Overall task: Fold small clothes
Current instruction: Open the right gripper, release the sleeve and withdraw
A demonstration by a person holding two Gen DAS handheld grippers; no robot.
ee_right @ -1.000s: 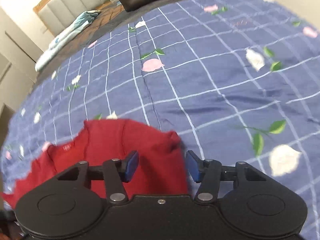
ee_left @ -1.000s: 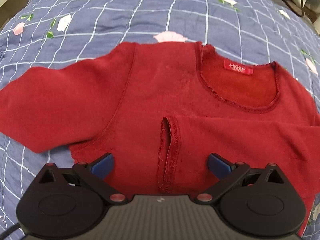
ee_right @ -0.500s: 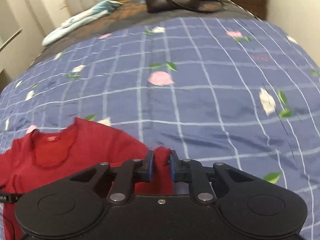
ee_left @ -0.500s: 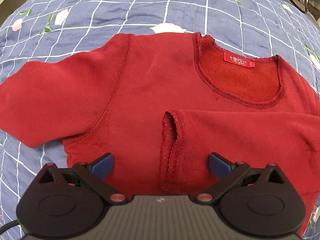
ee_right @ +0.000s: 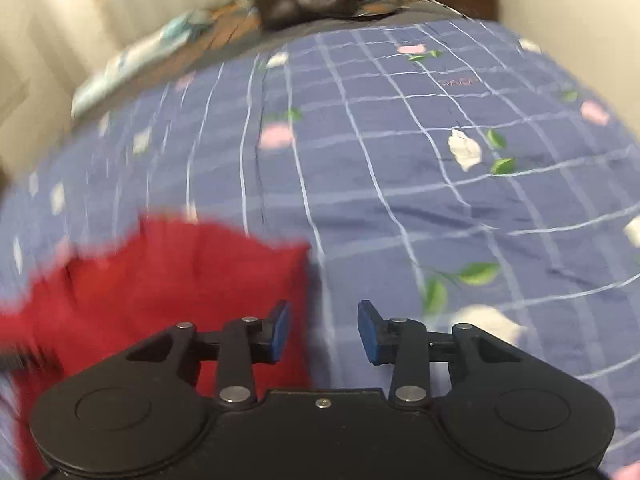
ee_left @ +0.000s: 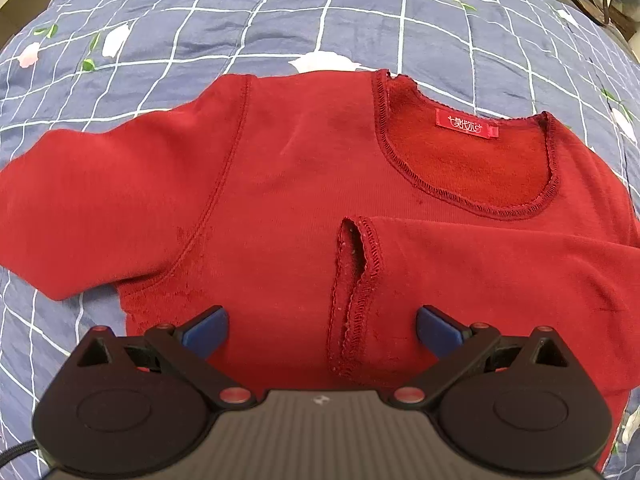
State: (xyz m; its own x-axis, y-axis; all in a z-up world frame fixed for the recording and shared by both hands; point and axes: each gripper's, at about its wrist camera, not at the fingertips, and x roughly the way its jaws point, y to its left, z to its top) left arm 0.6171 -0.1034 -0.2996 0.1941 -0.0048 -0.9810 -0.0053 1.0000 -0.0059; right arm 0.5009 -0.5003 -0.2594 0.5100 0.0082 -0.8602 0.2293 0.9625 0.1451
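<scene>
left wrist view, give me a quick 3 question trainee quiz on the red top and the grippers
1. True or false: one sleeve of the red top is folded across its chest.
2. The left hand-held gripper is: A) open above the top, B) shut on the cuff, C) shut on the label.
3. Fill in: the other sleeve lies spread out over the ____.

Key: 1 true; 2 A; 3 quilt. The right hand-held gripper is open too, holding nothing.
</scene>
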